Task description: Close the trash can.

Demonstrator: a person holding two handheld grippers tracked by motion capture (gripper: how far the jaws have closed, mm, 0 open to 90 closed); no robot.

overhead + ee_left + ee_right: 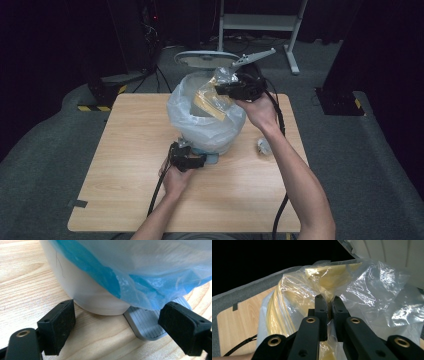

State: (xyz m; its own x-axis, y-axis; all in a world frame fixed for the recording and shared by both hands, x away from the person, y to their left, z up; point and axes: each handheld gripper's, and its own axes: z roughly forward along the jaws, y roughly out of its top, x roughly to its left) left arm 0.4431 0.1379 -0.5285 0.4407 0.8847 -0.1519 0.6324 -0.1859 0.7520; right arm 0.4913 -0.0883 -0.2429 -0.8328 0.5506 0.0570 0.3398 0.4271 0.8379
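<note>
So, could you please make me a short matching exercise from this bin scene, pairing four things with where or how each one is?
Things:
1. left gripper
2. right gripper
3. crumpled wrapper
4. bin lid

Places or states:
A. lying on the table to the right of the bin
B. raised open behind the bin
C. open, low at the bin's base by the pedal
D. shut on the clear yellow-tinted bag over the bin's mouth

Pairs: 1-C, 2-D, 3-A, 4-B
</note>
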